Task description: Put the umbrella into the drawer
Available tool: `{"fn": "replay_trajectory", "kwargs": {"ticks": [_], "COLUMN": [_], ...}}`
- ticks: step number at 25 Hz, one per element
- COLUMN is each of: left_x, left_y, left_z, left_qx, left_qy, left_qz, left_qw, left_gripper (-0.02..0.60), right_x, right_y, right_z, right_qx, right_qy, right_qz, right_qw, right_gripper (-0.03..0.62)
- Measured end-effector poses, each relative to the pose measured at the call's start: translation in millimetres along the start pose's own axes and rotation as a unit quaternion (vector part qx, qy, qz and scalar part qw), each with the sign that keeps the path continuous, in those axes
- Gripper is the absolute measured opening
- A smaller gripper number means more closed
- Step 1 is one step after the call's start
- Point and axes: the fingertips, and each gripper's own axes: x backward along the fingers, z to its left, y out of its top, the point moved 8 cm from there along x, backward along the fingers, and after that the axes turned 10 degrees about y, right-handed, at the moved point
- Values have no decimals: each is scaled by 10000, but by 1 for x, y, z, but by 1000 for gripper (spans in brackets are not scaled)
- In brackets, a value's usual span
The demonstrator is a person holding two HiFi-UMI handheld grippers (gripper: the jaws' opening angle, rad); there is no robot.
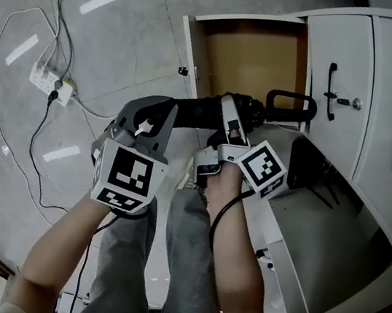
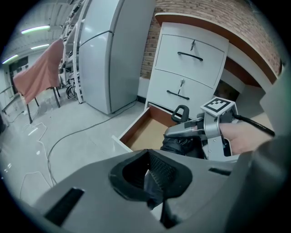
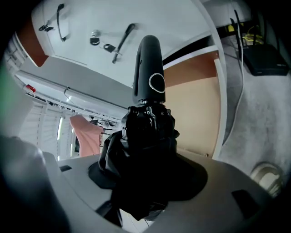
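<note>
Head view: umbrella (image 1: 199,112) over open drawer (image 1: 248,57)

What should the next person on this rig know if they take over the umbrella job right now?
Left claw: shut on the fabric end of the folded umbrella.
Right claw: shut round the umbrella's body, just behind its handle.
Drawer: the bottom one, pulled open, its brown floor bare where it shows.
Done: drawer open; umbrella held off the floor between both claws, beside the drawer's opening.
Left: bring the umbrella over the opening, lower it inside, open both claws and pull them clear.
</note>
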Motion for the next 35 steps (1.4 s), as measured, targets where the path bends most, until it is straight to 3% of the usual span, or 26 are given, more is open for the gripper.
{"fn": "replay_trajectory", "kwargs": {"ticks": [8,13,23,35], "left_x": [-23,-38,-56,-75], "left_y": [-7,-11,-14,-17], "left_z": [-5,-14,-22,-25], "left_qx": [16,-8,-120,-247], "left_qy": [-58,-172,-349,-512], "left_qz": [91,154,275,485], "left_qw": [9999,9997,9989,9972], "left_gripper": [8,8,8,8], "right_x": [-13,-23,-30,-33], "right_y": [8,11,13,32], "right_z": [-47,-61,-93,-103], "right_qx": [-710,-745,-2023,-2186], "right_qy": [-12,-10,48,-188], "right_qz": [163,400,144,-183], "right_qw": [9973,9964,9792,9755], "right_gripper": [270,273,281,288]}}
